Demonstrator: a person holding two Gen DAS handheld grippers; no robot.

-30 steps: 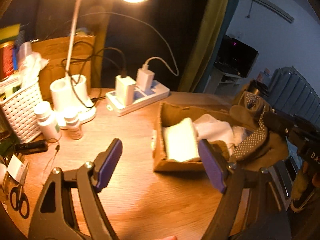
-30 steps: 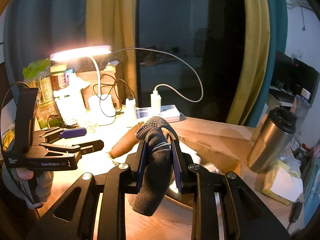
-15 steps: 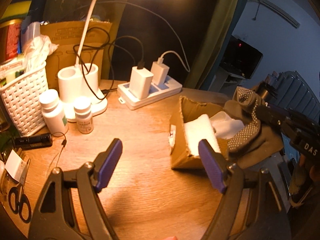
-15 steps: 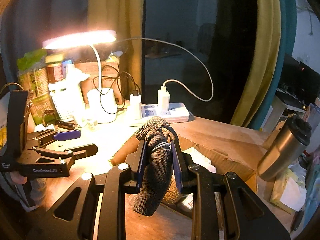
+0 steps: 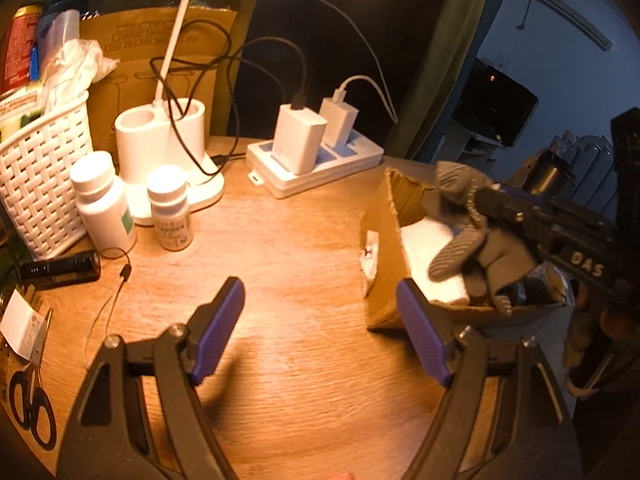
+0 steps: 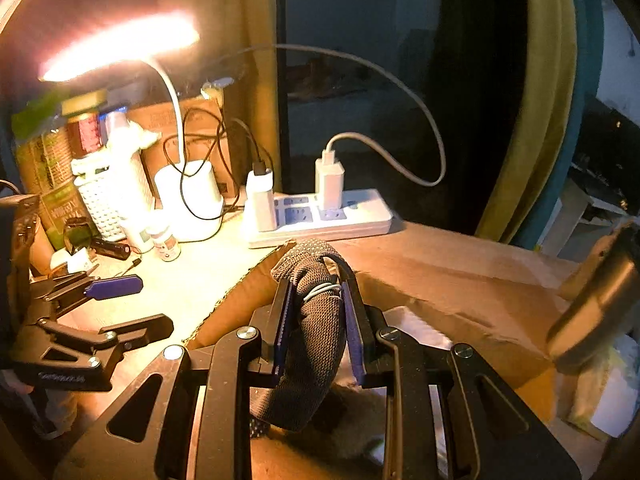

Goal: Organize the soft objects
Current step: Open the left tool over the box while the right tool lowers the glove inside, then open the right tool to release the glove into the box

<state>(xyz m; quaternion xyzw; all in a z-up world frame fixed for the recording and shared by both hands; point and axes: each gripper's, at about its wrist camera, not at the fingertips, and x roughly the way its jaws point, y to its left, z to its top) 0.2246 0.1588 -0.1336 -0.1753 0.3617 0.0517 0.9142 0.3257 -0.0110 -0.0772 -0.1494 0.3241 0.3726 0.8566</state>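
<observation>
My right gripper [image 6: 316,312] is shut on a grey knitted glove [image 6: 308,344] and holds it over an open cardboard box [image 6: 452,280]. In the left wrist view the glove [image 5: 464,236] hangs from the right gripper [image 5: 476,200] above the box [image 5: 384,248], which holds a white sponge-like pad [image 5: 432,260]. My left gripper [image 5: 320,328] is open and empty over the wooden table, left of the box. It also shows in the right wrist view [image 6: 120,304] at the left.
A white power strip [image 5: 316,160] with chargers, a lamp base [image 5: 164,148], two white bottles [image 5: 100,200], a white woven basket [image 5: 36,176], a black torch [image 5: 60,268] and scissors [image 5: 28,396] stand on the table. A steel flask [image 6: 596,300] is at the right.
The left gripper has drawn back and left, away from the box. The right gripper has carried the glove lower over the box.
</observation>
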